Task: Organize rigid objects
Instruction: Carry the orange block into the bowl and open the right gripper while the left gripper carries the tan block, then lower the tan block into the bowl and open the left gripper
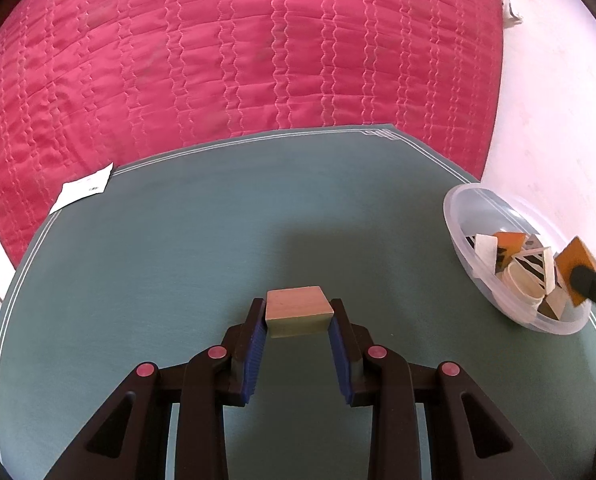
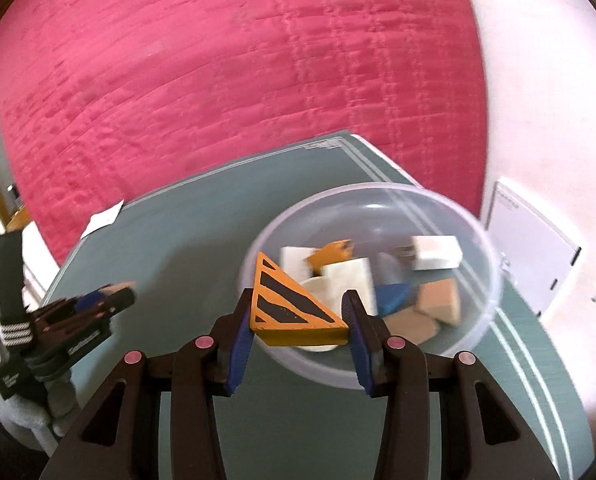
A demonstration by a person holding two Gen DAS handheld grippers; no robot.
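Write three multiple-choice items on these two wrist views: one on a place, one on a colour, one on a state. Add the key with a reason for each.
1. Where is the clear bowl?
A. on the green mat
B. on the pink quilt
C. in the left gripper

2. What colours is the wedge in the right gripper?
A. blue and white
B. orange with black stripes
C. plain green

3. What is the state of the left gripper?
A. open over the bowl
B. shut, empty
C. shut on the wood block

Key: 1 A, the bowl stands near the mat's right edge. 2 B, stripes show on its top face. 3 C, both pads press the block's sides.
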